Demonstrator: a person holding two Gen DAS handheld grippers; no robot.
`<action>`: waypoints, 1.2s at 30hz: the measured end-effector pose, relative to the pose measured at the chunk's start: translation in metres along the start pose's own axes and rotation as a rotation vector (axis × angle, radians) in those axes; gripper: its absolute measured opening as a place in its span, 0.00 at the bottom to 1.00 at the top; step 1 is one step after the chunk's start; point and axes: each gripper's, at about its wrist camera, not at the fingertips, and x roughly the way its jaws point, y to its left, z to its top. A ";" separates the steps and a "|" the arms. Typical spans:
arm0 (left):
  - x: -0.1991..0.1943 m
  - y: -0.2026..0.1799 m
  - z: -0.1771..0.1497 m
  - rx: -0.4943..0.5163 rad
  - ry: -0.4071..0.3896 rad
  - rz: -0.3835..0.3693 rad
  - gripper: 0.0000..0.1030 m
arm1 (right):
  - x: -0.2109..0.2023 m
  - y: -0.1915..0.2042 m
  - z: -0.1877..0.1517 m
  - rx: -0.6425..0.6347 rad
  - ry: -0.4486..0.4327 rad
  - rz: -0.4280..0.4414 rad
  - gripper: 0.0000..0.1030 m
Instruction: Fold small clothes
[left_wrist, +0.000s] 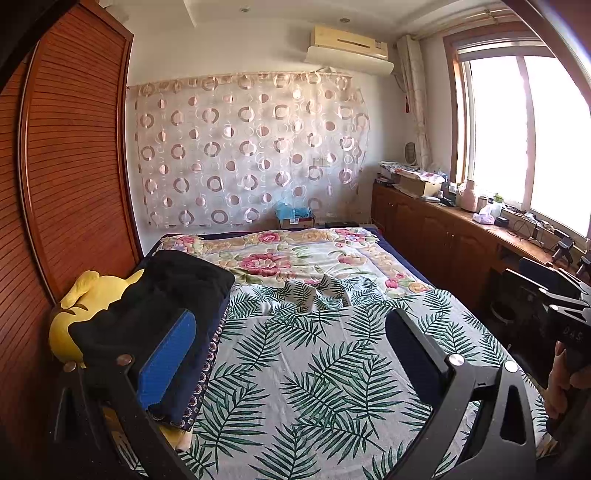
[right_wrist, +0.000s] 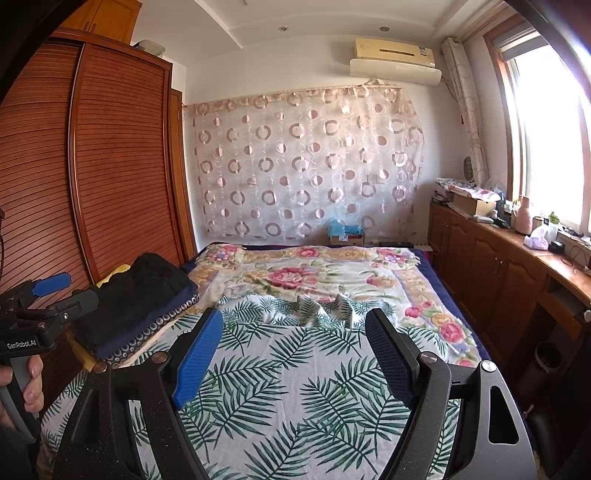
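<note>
Both grippers hang over the foot of the bed, side by side. The left gripper (left_wrist: 291, 332) has its jaws spread wide, one blue pad (left_wrist: 168, 363) on the left and a dark one on the right, with only leaf-print cloth showing in the gap. It holds nothing and touches nothing. Same story for the right gripper (right_wrist: 295, 336): jaws well apart, empty, clear of the cloth below.

Off to the right gripper's left, the other tool shows from the side, a hand (right_wrist: 31, 384) wrapped round its grey handle. From the left gripper's view, a hand (left_wrist: 561, 380) grips the black body of the neighbouring tool at the right edge.

Now the clothes. A folded stack (left_wrist: 162, 302) sits just left of the left gripper's blue pad, black garment on top, a navy patterned piece beneath; whether the pad touches it I cannot tell. A yellow plush toy (left_wrist: 79, 306) lies beyond it, against the wardrobe (left_wrist: 74, 155).

Straight ahead of both grippers spreads the palm-leaf sheet (right_wrist: 295, 398), rucked into a small ridge at its far edge, and past that a floral blanket (left_wrist: 295, 254). Beyond the bed hangs a circle-print curtain (right_wrist: 306, 166), an air conditioner (right_wrist: 395, 59) above it. To the right runs a wooden cabinet (right_wrist: 491, 266) with clutter on top, under a bright window (left_wrist: 524, 136).
</note>
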 end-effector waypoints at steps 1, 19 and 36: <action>0.000 0.000 0.000 0.000 0.000 0.000 1.00 | -0.001 -0.001 0.001 0.000 0.000 -0.001 0.79; 0.001 0.001 -0.001 0.000 -0.001 0.000 1.00 | -0.005 -0.006 0.002 -0.004 -0.003 0.003 0.79; 0.001 0.001 -0.002 0.001 -0.002 -0.001 1.00 | -0.006 -0.007 0.003 -0.003 -0.002 0.001 0.79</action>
